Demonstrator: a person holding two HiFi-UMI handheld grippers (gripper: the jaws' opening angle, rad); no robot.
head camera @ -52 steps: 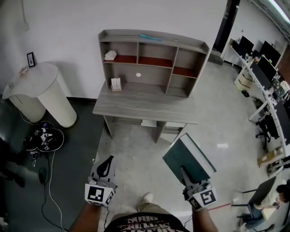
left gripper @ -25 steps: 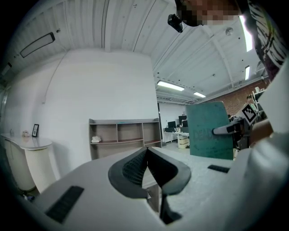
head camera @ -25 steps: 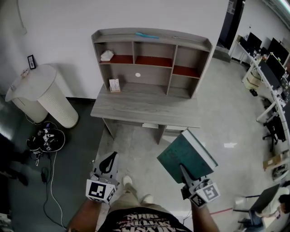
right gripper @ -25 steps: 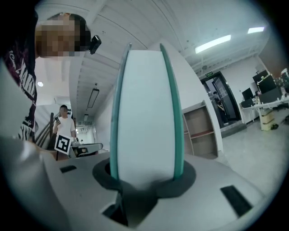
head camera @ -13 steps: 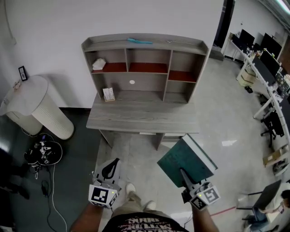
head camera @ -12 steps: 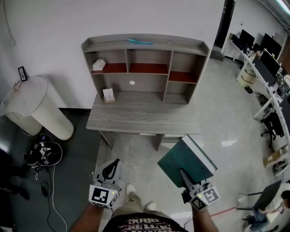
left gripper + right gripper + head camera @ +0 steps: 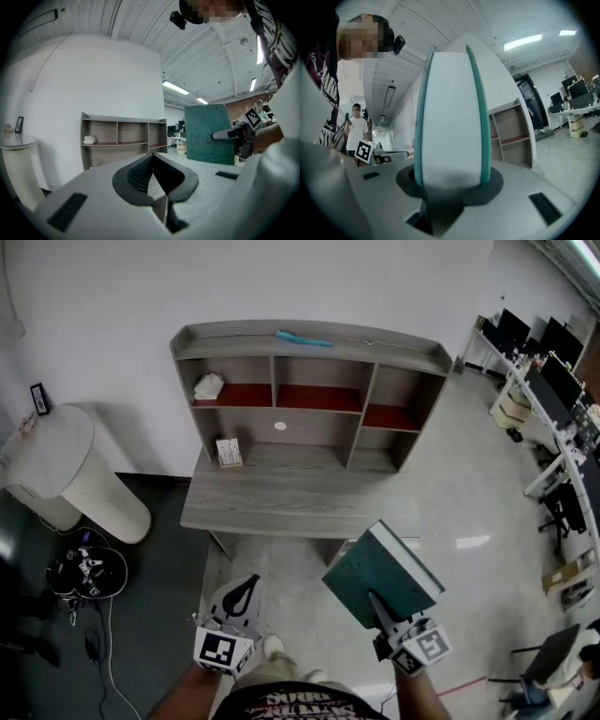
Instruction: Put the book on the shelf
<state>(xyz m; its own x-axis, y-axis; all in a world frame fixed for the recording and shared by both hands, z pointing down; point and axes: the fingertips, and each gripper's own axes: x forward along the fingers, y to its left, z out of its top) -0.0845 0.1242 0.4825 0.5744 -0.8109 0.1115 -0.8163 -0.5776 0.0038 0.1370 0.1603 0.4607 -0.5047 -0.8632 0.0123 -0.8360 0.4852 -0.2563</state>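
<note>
The right tongs (image 7: 376, 604) are clamped on the lower edge of a thick green book (image 7: 380, 570). The left tongs (image 7: 249, 583) beside them are pressed together and empty. Ahead of both stands the grey desk (image 7: 281, 507) with its shelf unit (image 7: 309, 338), well apart from the book.

A white ribbed bin (image 7: 80, 474) is seen against the wall (image 7: 112, 296) at left, with black gear and cables (image 7: 84, 573) lying on the dark floor (image 7: 155, 554) near it. Monitors (image 7: 561, 379) are ranged on desks (image 7: 562, 460) at far right.
</note>
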